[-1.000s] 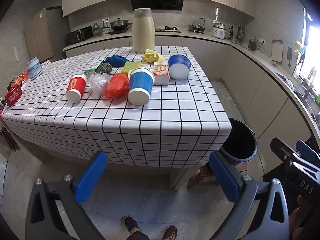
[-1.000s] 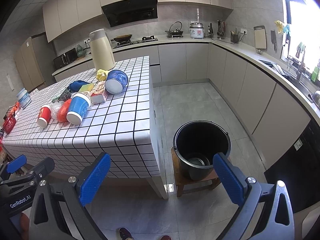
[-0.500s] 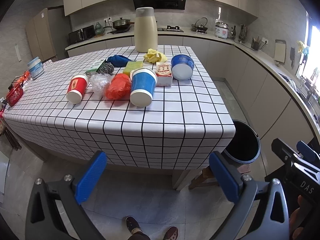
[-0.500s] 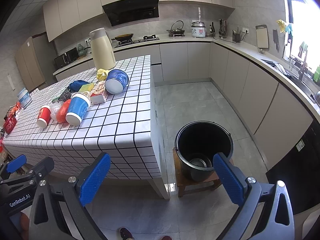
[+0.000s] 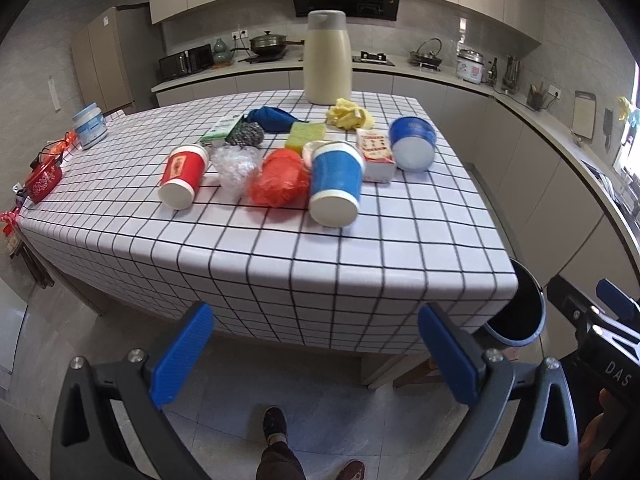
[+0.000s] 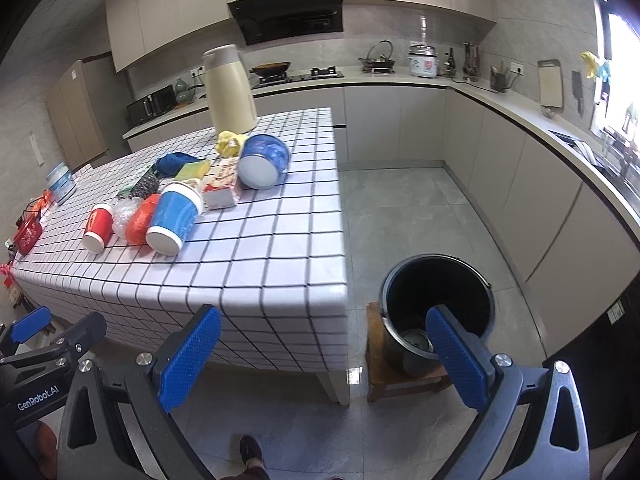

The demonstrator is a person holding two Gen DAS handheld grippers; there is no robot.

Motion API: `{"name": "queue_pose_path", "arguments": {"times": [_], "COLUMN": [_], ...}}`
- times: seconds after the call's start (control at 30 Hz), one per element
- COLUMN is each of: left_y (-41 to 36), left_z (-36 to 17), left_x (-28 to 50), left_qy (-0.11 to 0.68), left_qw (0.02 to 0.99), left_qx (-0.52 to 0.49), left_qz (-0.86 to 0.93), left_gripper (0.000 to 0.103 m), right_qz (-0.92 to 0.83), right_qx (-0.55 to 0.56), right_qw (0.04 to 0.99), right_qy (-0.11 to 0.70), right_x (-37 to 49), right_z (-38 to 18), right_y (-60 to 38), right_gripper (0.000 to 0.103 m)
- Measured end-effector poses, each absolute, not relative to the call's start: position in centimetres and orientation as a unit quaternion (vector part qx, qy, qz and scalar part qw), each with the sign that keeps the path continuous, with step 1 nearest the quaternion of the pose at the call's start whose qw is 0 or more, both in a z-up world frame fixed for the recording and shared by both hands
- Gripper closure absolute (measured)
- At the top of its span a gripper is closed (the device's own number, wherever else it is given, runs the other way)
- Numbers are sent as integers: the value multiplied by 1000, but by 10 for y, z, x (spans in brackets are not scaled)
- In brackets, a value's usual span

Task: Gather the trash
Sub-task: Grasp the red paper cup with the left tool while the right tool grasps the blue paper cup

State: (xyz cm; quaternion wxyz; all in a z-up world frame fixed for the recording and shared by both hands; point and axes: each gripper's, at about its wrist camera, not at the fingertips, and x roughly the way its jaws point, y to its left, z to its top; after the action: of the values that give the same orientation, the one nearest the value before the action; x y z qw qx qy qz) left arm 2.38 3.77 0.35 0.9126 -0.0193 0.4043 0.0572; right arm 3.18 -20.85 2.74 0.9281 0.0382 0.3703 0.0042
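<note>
Change noted: since a second ago the white black-gridded table [image 5: 280,264] fills more of the left wrist view; you have closed in, so picking can begin.

Trash, centre frame, all lying on the table:
- red paper cup [image 5: 182,176], on its side
- crumpled clear plastic [image 5: 236,166]
- crumpled orange-red bag [image 5: 280,178]
- large blue paper cup [image 5: 335,186], on its side
- blue round tub [image 5: 412,142], tipped

Destination: black bucket [image 6: 436,304], lower right of the right wrist view, on a stool; something, possibly a tin, lies inside.

Left gripper [image 5: 316,352]: level, short of the table edge, jaws wide, empty. Right gripper [image 6: 324,352]: likewise wide, empty.
</note>
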Motion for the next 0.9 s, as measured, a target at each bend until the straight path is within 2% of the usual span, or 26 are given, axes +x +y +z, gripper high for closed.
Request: {"name": "queue_pose_path", "arguments": {"times": [0.53, 0.9], "left_y": [175, 229], "left_z": [-17, -28], "left_x": [127, 186], "left_qy": [425, 438], "left_qw": [898, 896], "left_qx": [-35, -45], "left_qz": [103, 64], "left_gripper": [0, 0], "right_qz": [37, 31], "right_qx": [52, 74], "right_qw": [916, 906], "right_qy": [396, 415], "right_x": [146, 206], "right_z": [14, 1], "right_y": [-94, -38], "right_gripper": [0, 0]}}
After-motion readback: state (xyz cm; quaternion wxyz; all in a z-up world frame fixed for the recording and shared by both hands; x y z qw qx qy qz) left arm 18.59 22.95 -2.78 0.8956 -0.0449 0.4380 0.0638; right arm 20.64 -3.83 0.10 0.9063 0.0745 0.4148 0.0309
